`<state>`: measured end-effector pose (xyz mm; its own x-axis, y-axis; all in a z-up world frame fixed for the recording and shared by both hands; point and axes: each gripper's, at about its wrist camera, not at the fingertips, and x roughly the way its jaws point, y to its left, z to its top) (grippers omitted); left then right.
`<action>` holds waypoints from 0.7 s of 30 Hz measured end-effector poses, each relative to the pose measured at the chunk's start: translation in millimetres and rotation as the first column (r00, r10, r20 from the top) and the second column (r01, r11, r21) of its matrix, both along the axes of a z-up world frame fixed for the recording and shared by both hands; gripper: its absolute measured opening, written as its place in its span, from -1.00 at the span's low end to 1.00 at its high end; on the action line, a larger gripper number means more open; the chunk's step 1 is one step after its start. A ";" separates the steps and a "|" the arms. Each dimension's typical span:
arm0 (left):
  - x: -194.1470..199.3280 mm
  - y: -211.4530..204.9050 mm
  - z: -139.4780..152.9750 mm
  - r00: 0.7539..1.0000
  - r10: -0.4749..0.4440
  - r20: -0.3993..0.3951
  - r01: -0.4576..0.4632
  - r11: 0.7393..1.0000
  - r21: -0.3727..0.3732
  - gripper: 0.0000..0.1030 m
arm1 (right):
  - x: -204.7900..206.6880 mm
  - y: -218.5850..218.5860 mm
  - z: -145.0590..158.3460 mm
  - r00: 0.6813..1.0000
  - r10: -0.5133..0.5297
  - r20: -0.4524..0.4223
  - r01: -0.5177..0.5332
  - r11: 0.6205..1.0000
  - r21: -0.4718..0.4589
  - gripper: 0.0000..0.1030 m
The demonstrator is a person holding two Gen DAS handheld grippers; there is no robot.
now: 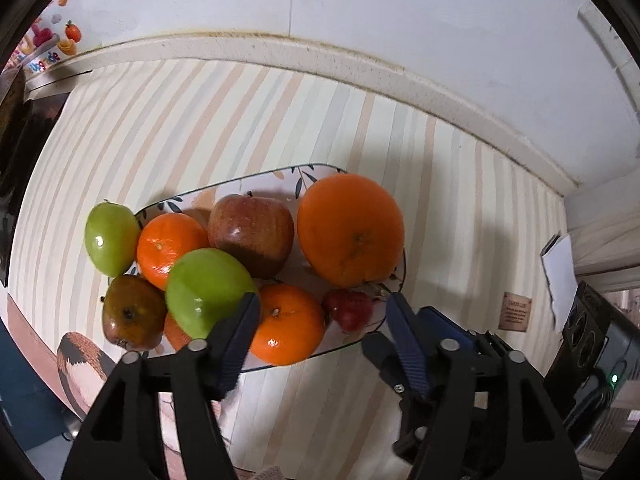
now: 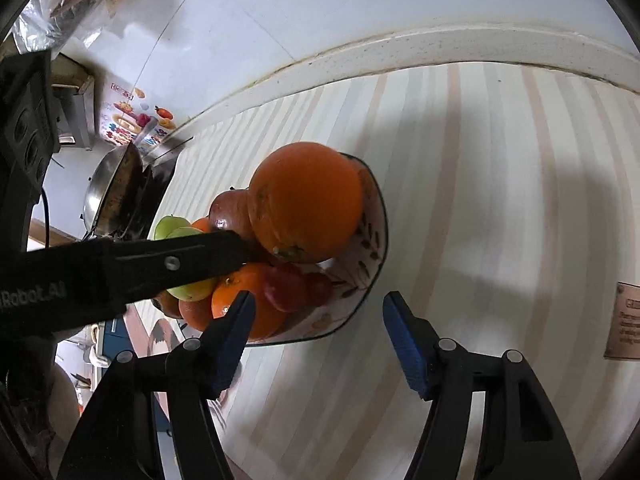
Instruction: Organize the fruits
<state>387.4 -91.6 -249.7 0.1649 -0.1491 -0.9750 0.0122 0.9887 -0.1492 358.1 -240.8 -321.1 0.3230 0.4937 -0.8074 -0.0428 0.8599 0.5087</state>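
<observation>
A patterned plate (image 1: 280, 174) on a striped cloth holds a large orange (image 1: 350, 230), a red apple (image 1: 251, 234), small oranges (image 1: 170, 248) (image 1: 288, 324), green fruits (image 1: 206, 292) (image 1: 110, 238), a brownish apple (image 1: 132, 312) and a red strawberry (image 1: 349, 309). My left gripper (image 1: 320, 312) is open and empty just above the near small orange. In the right wrist view the plate (image 2: 374, 248) with the large orange (image 2: 306, 202) lies ahead. My right gripper (image 2: 318, 312) is open and empty, near the plate's front edge. The left gripper's finger (image 2: 168, 264) crosses over the fruit.
A raised cream ledge (image 1: 280, 46) and white wall bound the far side. A pan (image 2: 114, 192) on a stove sits at the left. A small brown plaque (image 1: 516, 312) lies on the cloth at the right. A printed box (image 2: 132, 122) stands against the wall.
</observation>
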 end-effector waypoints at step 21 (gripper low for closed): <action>-107.8 71.8 69.8 0.982 0.120 0.149 -0.139 0.983 0.121 0.70 | -64.5 9.9 124.4 0.996 0.045 0.076 -0.022 0.958 -0.287 0.88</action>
